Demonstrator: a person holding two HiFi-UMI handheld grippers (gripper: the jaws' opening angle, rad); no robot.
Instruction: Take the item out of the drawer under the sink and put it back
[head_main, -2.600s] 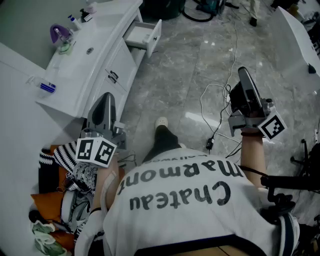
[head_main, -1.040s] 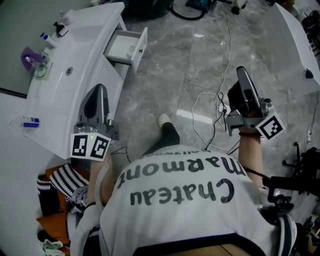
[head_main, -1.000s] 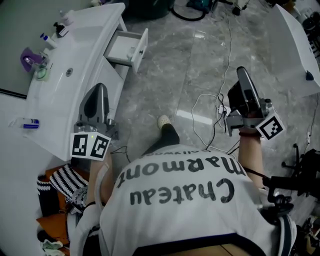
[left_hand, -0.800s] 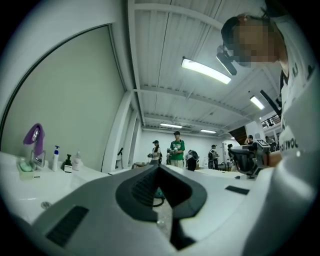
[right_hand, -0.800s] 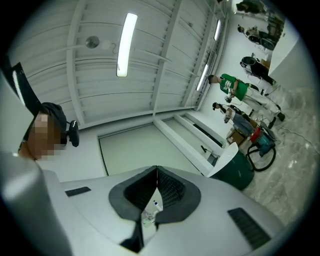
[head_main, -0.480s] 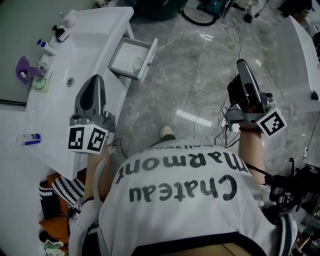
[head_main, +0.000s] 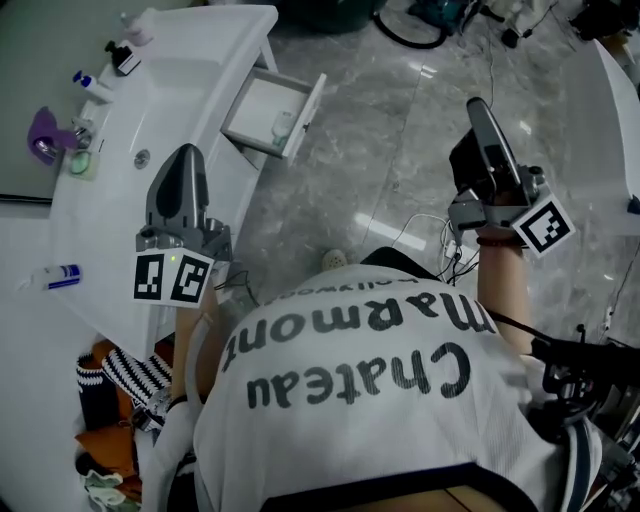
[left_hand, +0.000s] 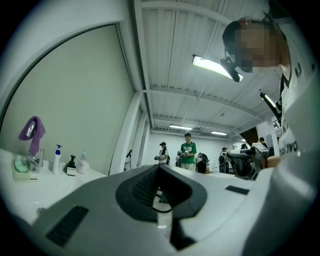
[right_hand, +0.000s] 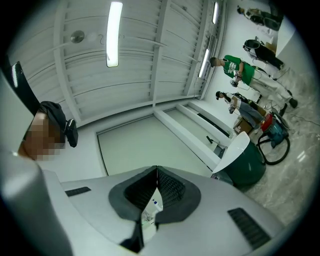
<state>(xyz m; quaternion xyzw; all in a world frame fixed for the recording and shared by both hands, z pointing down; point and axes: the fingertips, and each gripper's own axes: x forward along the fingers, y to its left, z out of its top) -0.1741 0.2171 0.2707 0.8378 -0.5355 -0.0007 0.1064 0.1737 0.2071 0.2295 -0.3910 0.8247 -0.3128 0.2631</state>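
Note:
The white drawer (head_main: 268, 112) under the sink counter (head_main: 190, 70) stands pulled out, far ahead of me. A small pale item (head_main: 283, 123) lies inside it near the front panel. My left gripper (head_main: 186, 152) is held up beside the counter's edge, short of the drawer, shut and holding nothing. In the left gripper view its jaws (left_hand: 159, 167) meet at the tip and point out across the room. My right gripper (head_main: 474, 104) hovers over the marble floor to the right, also shut and holding nothing; its own view (right_hand: 156, 169) looks up at the ceiling.
On the counter stand a purple object (head_main: 42, 133), bottles (head_main: 92, 88) and a blue-capped tube (head_main: 58, 275). Cables (head_main: 430, 225) trail across the floor. Clothes (head_main: 120, 400) are heaped at lower left. People (left_hand: 187, 152) stand far off. A green bin (right_hand: 250, 162) is nearby.
The person has stepped nearer the counter, so the open drawer sits closer and its inside shows more. Both grippers ride a little higher and stay shut.

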